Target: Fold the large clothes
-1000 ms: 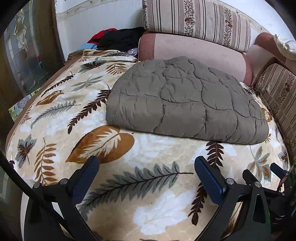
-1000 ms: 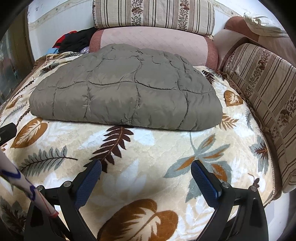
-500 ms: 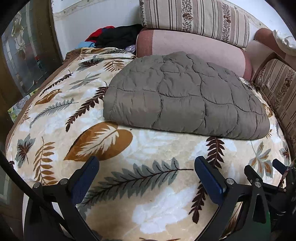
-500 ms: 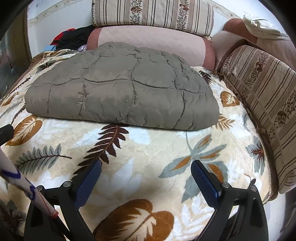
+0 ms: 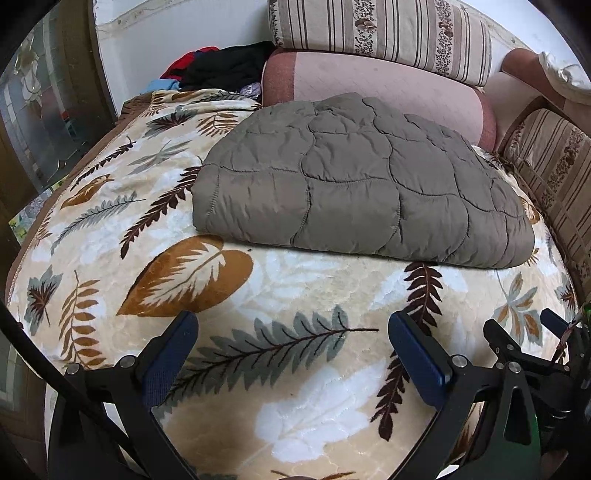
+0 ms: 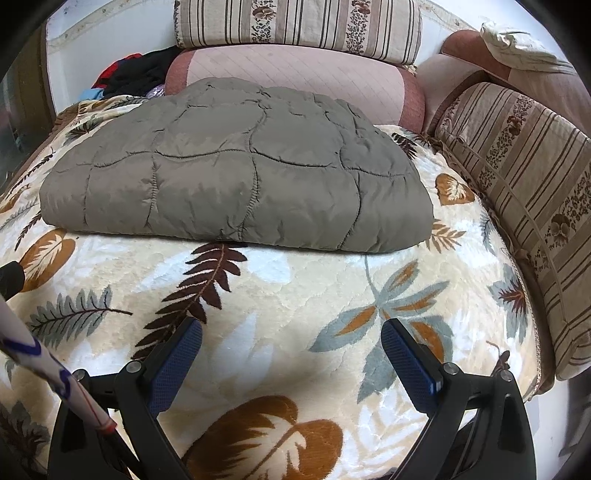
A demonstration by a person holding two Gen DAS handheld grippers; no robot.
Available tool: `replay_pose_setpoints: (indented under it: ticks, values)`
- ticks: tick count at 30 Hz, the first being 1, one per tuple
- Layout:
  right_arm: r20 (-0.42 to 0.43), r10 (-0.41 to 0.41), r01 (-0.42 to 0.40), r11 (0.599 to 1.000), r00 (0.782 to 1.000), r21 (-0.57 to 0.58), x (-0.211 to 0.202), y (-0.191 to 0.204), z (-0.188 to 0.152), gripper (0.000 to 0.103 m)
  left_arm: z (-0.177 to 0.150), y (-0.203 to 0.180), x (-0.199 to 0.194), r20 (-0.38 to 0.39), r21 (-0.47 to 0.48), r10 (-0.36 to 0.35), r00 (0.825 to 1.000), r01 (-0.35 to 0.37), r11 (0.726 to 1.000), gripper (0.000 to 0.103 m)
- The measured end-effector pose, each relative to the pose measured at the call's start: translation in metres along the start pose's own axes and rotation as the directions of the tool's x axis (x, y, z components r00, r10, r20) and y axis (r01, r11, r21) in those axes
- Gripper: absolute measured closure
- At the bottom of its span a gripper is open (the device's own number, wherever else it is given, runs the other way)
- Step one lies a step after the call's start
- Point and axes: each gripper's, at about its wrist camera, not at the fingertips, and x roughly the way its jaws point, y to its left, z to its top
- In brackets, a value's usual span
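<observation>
A folded grey-brown quilted garment (image 5: 354,184) (image 6: 236,173) lies flat on a leaf-patterned blanket (image 5: 295,295) (image 6: 295,288) that covers the seat. My left gripper (image 5: 291,332) hovers open over the blanket, a short way in front of the garment's near edge, with nothing between its blue pads. My right gripper (image 6: 291,339) also stands open and empty, in front of the garment's near edge. The right gripper's frame shows at the lower right of the left wrist view.
A pink cushion (image 5: 369,77) and striped cushions (image 6: 295,22) line the back. A striped side cushion (image 6: 524,184) stands at the right. A pile of dark and red clothes (image 5: 218,70) sits at the back left. A glass-panelled door (image 5: 40,122) is at the left.
Both grippers have drawn slightly closer to the folded garment, which now sits a bit higher and larger in both views. The garment itself has not moved; both grippers stay open.
</observation>
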Motion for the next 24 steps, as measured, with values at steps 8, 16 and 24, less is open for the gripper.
replay_pose_setpoints:
  ticks: [8,16,24]
  values:
    - [-0.004,0.001,-0.001,1.0,1.0,0.0,0.0015,-0.0013,-0.0003,0.003,-0.0014,-0.0017,0.0023,-0.01,0.002,-0.001,1.0,0.001,1.0,0.001]
    - [-0.006,0.001,-0.001,1.0,1.0,-0.001,0.0027,-0.0012,-0.0011,0.003,-0.0022,-0.0021,0.0061,-0.023,0.004,-0.01,1.0,0.011,1.0,0.001]
    - [-0.006,-0.004,0.004,1.0,1.0,-0.006,0.0036,0.0004,-0.0017,0.003,-0.0035,-0.0036,0.0069,-0.027,0.008,-0.015,1.0,0.015,1.0,0.001]
